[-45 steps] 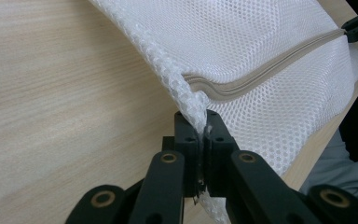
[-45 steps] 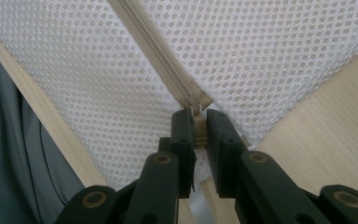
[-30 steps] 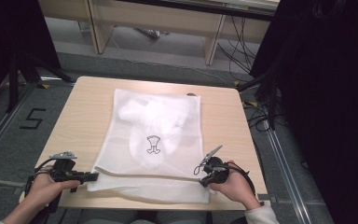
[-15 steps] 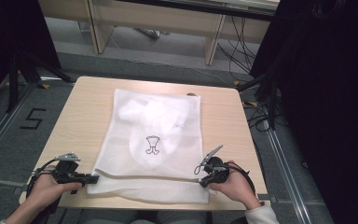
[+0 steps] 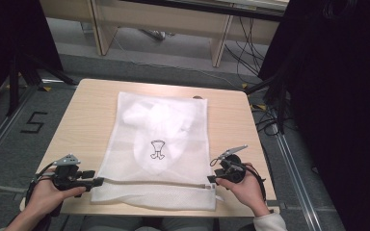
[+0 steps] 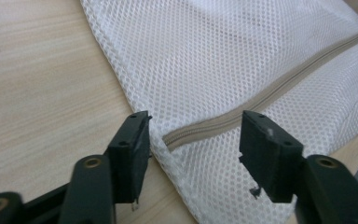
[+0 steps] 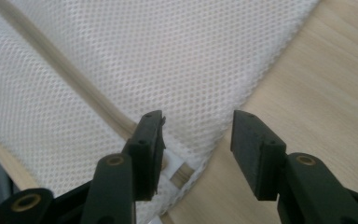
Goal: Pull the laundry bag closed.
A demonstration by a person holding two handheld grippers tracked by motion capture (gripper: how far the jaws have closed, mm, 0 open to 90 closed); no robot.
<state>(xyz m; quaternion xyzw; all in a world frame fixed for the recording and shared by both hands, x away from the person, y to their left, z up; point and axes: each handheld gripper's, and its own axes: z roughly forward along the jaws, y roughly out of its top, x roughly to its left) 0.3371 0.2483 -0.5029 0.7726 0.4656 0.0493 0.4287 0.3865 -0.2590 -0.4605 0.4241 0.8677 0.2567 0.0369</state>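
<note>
Both hands rest low at the tabletop's [image 5: 86, 110] near edge; the left claw [image 5: 98, 181] and right claw [image 5: 212, 178] gape released at the mesh bag's [image 5: 159, 139] zipper [image 6: 261, 100] ends.

The person's left hand [image 5: 46, 195] held the left gripper [image 5: 96, 181] low at the near edge, jaws parted; the right hand [image 5: 244, 188] held the right gripper [image 5: 212, 179], jaws likewise apart.

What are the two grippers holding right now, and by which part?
Nothing. Both the left gripper and the right gripper stand open at opposite ends of the mesh laundry bag's zipper, gripping neither.
</note>
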